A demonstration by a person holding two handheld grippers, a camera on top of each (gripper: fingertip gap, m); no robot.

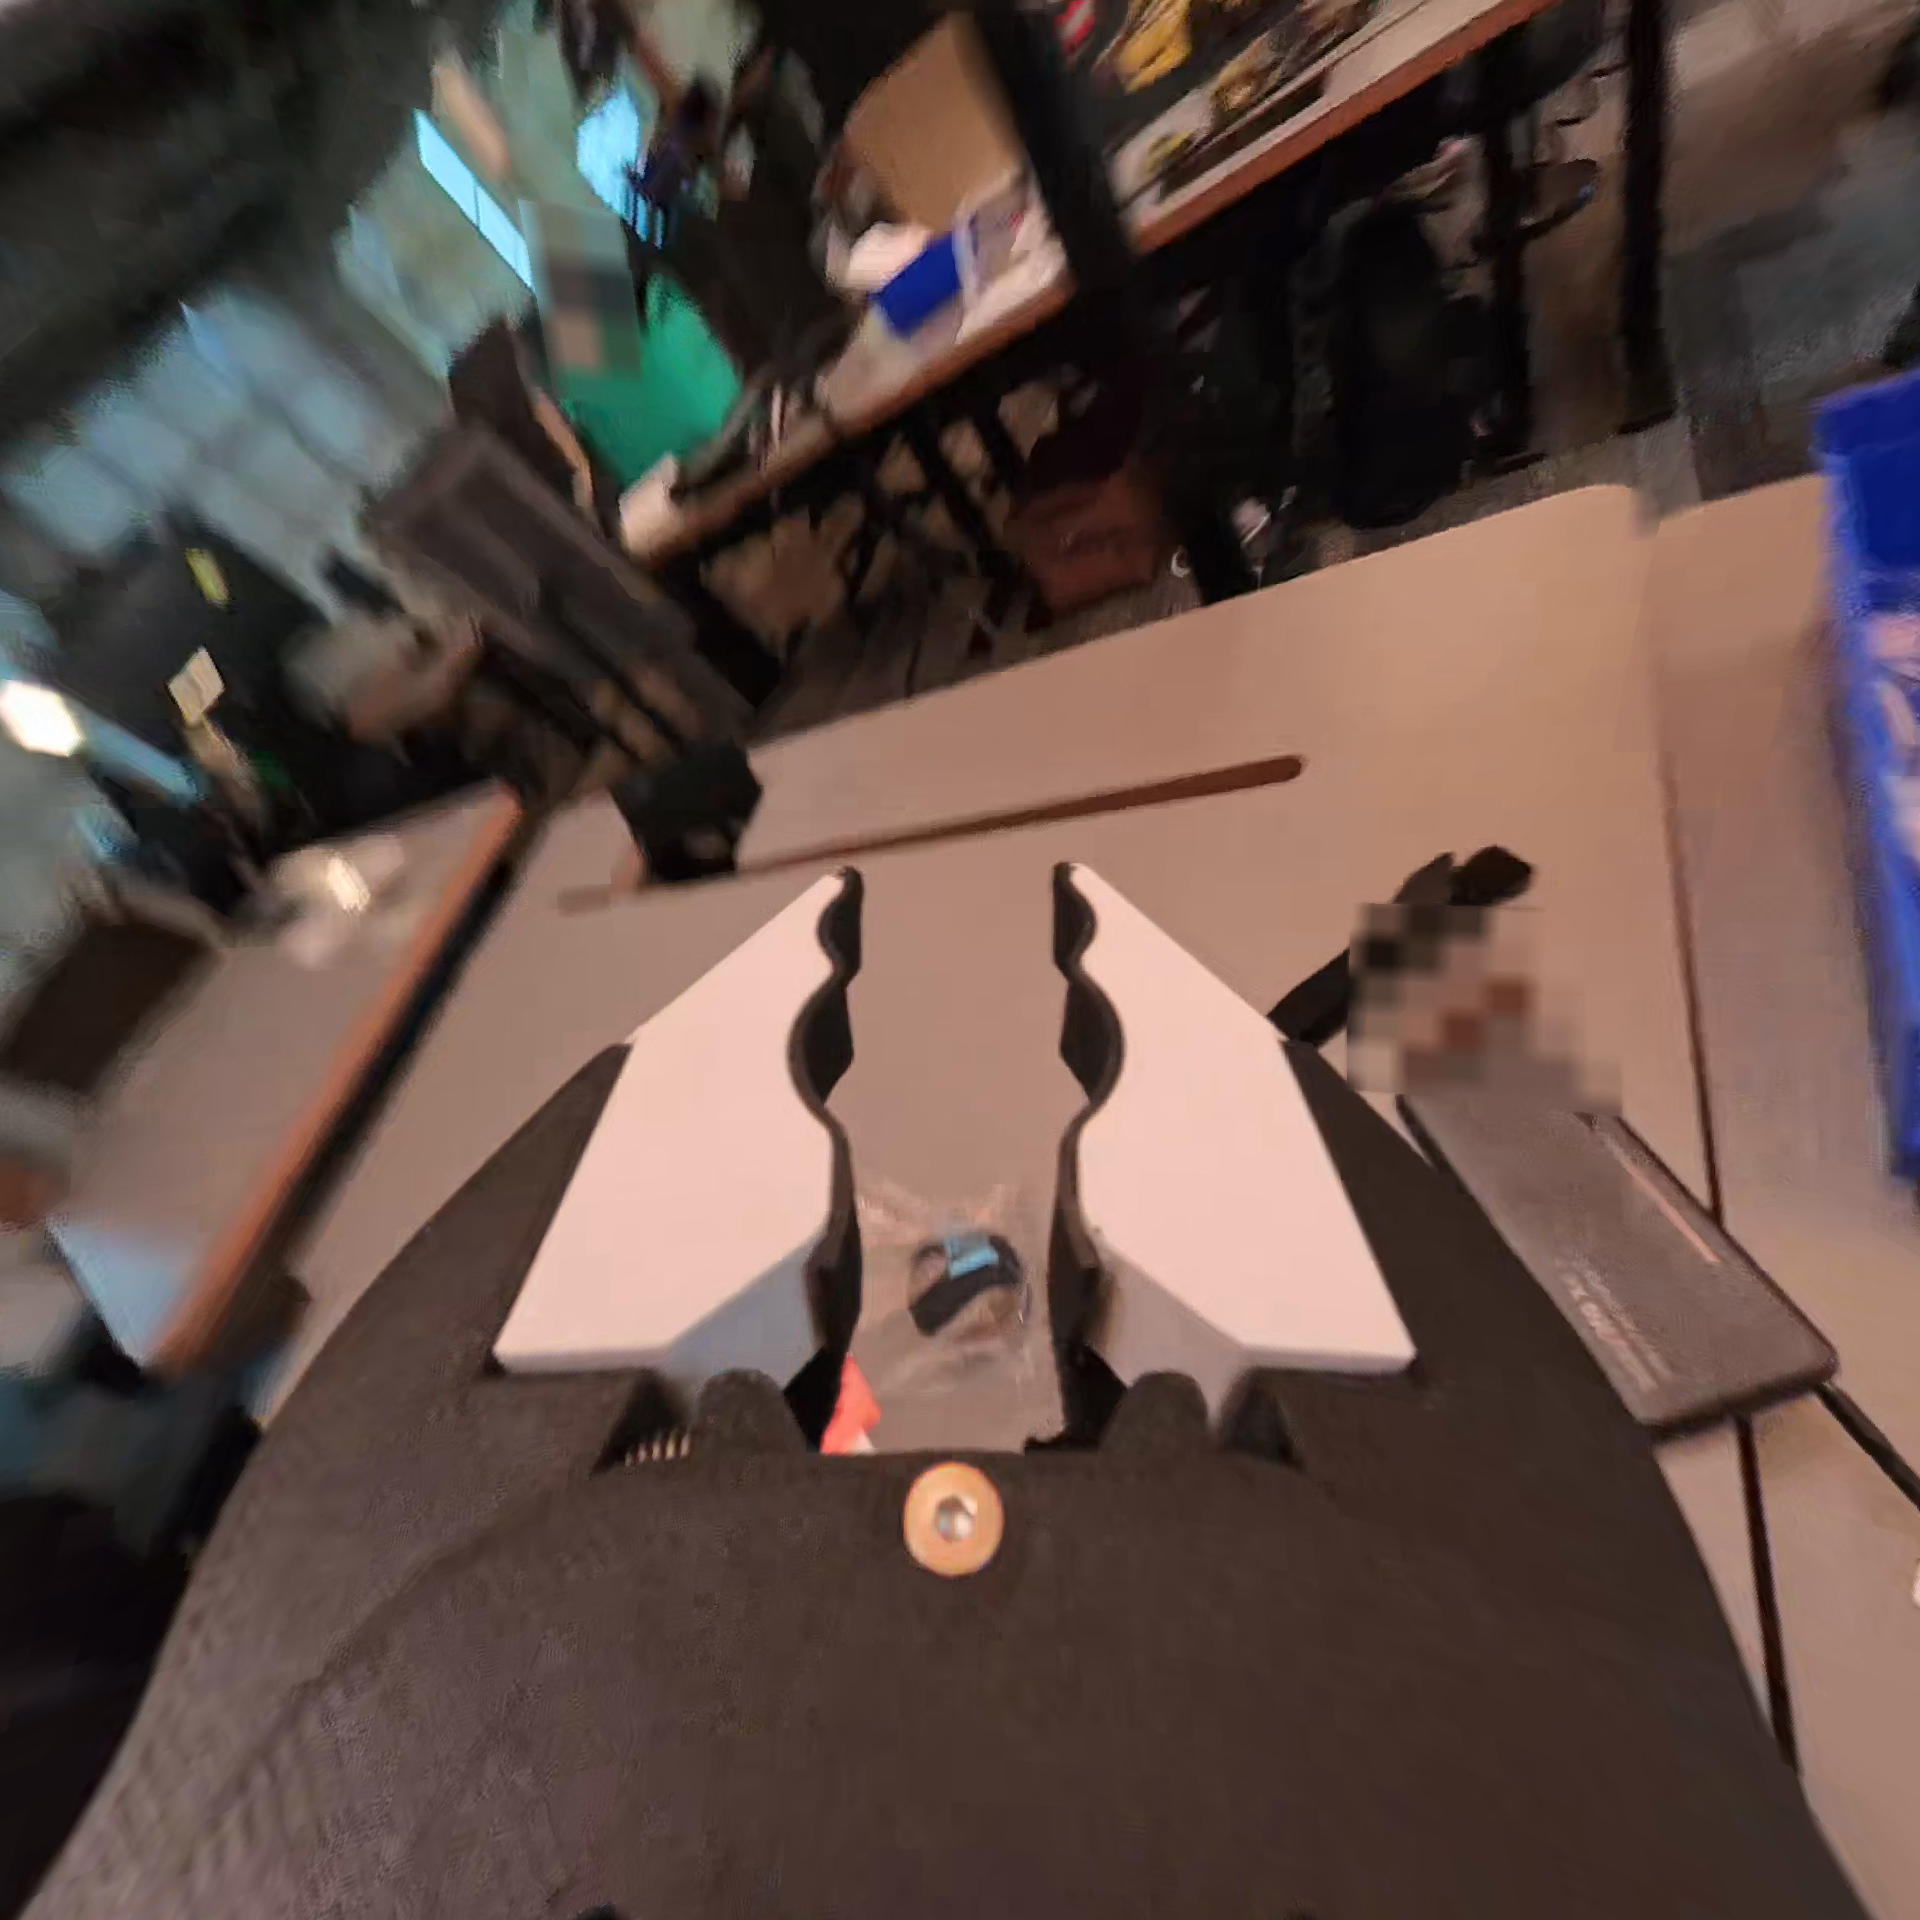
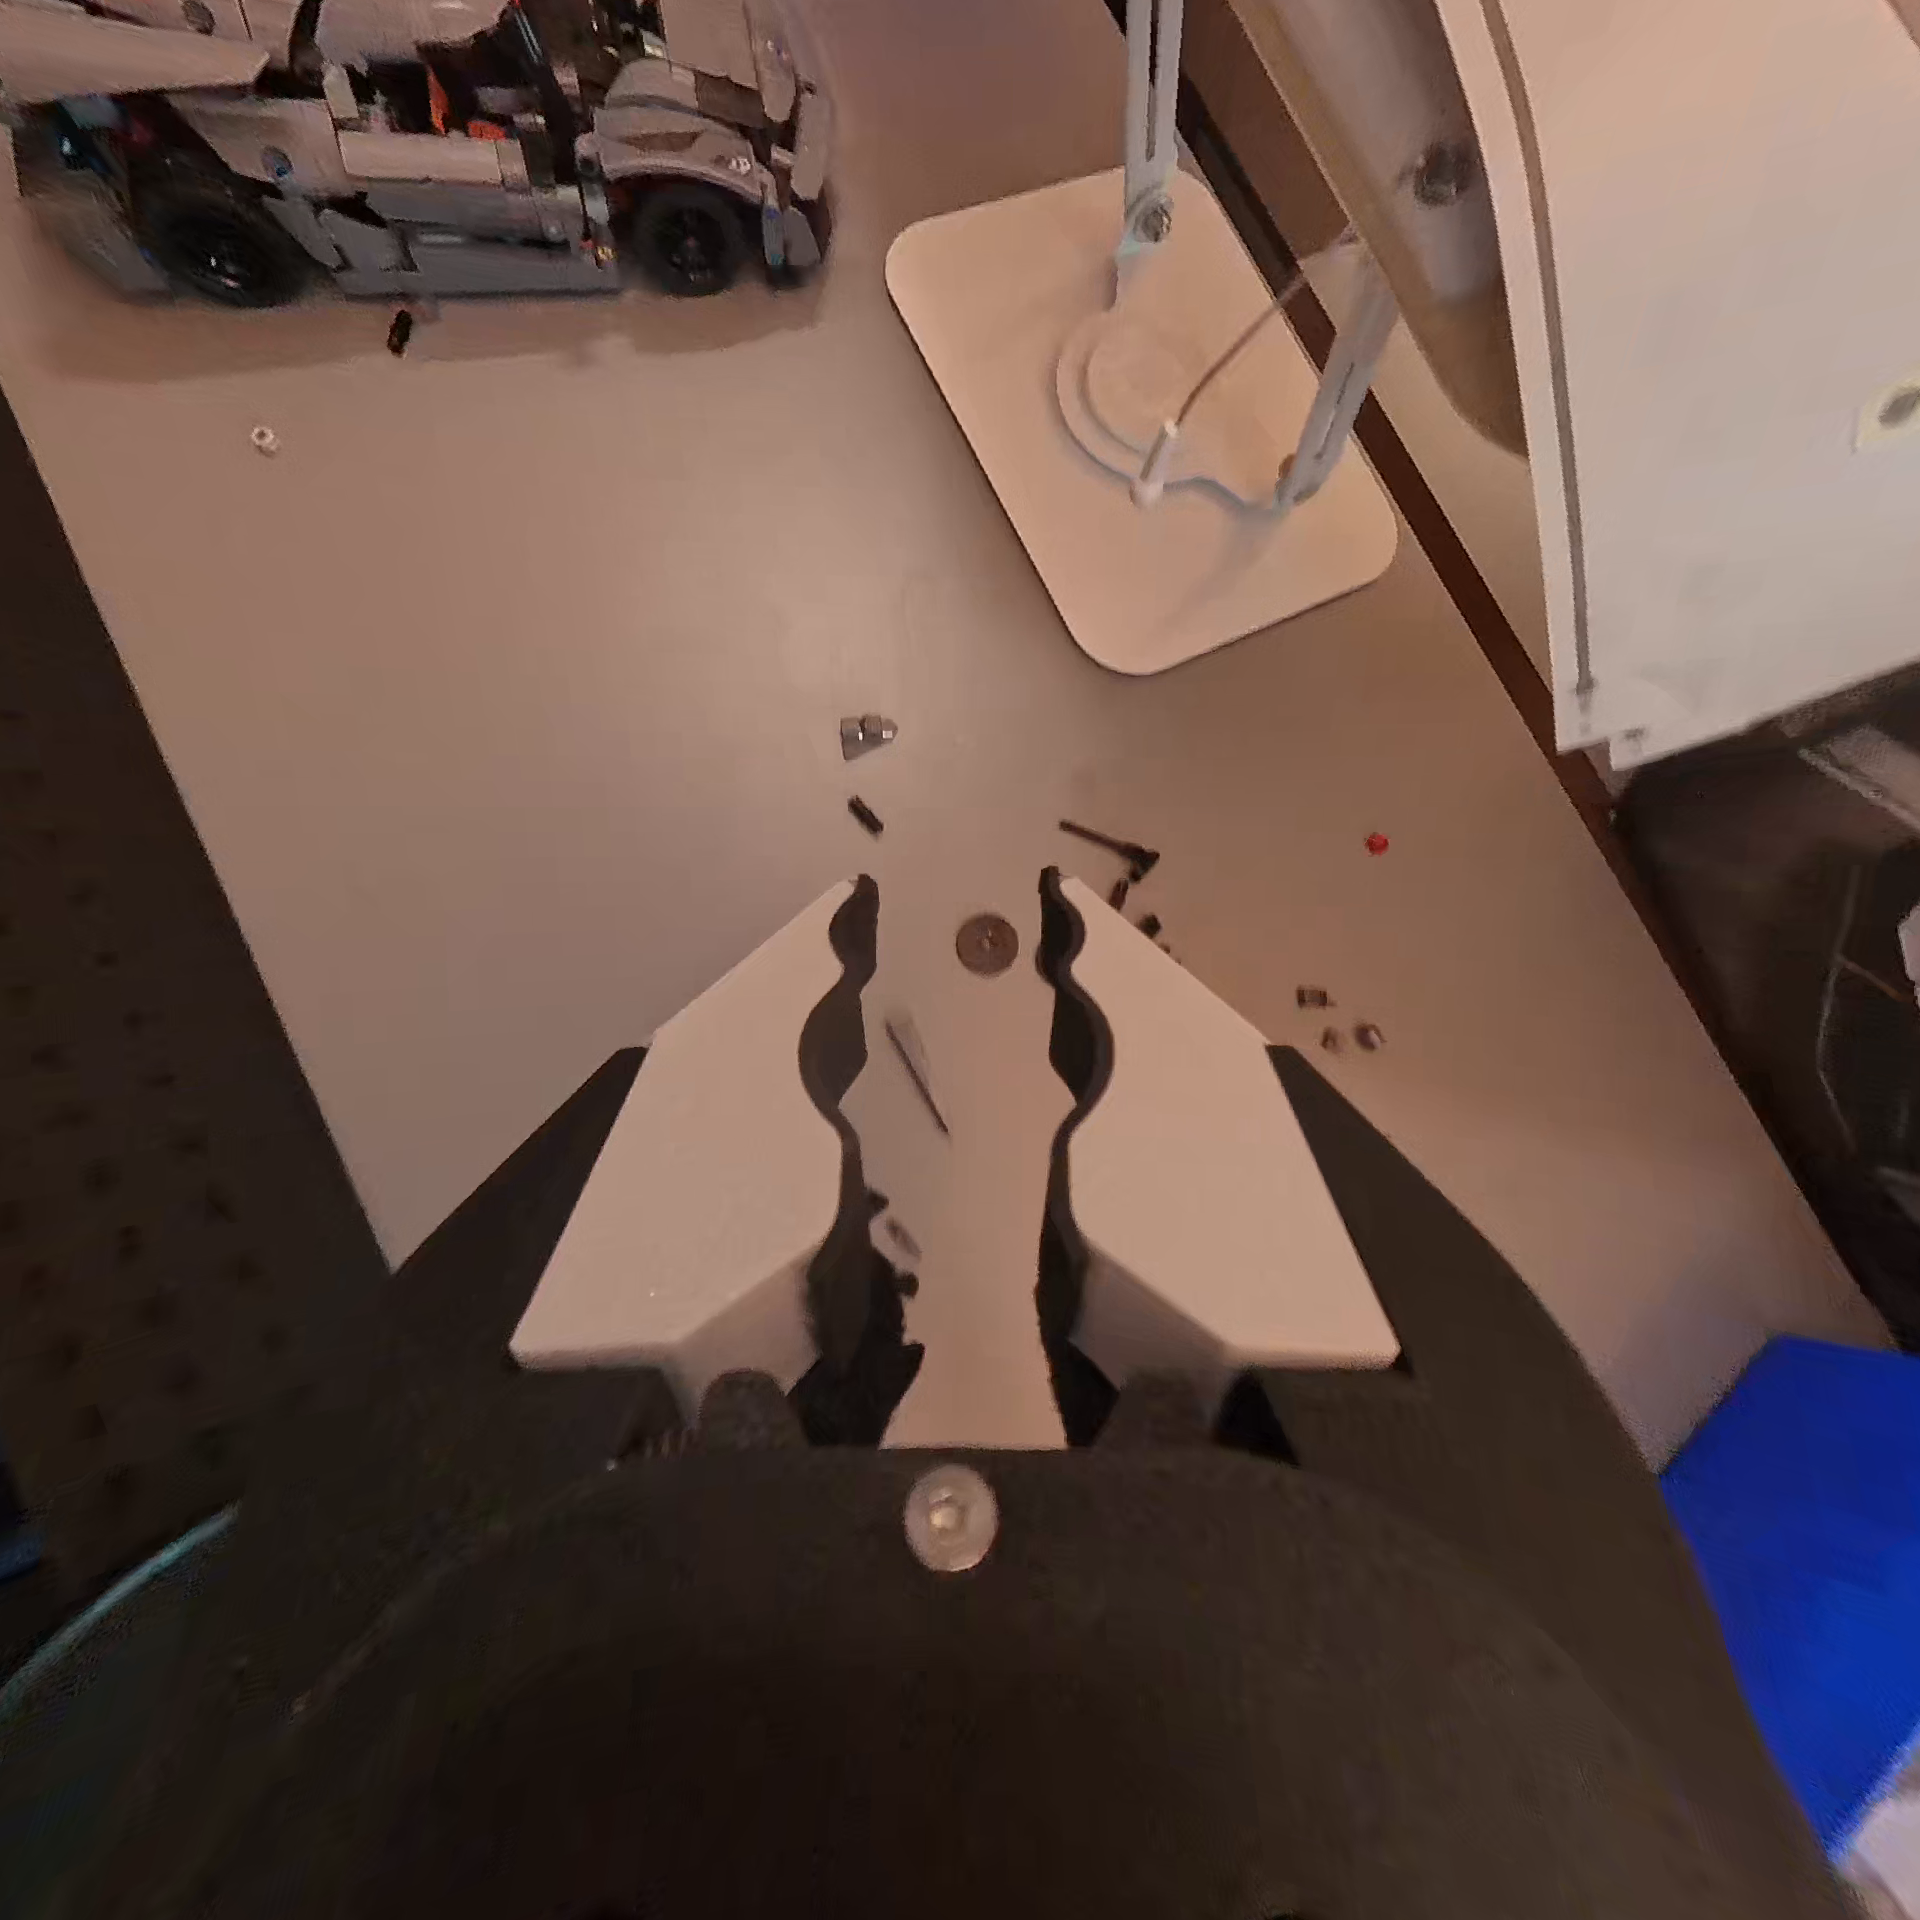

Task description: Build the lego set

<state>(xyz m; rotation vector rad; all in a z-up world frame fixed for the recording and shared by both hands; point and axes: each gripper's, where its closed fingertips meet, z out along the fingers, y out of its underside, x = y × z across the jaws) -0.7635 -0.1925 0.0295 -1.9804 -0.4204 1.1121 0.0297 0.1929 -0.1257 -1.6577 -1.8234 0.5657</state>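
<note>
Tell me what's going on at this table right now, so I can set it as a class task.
A person is building a Lego set with two hand-held grippers. Both are open and empty. The right gripper hovers over loose small pieces, with a round grey disc between its fingers; the part-built grey Lego car stands farther off beside a lamp base. The left gripper is off to the side over a clear bag of parts.

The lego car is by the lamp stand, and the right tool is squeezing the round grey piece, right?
Not quite. In the right wrist view the right tool is open, and the round grey piece lies loose on the table between its fingers. The lego car is indeed by the lamp stand.
</note>
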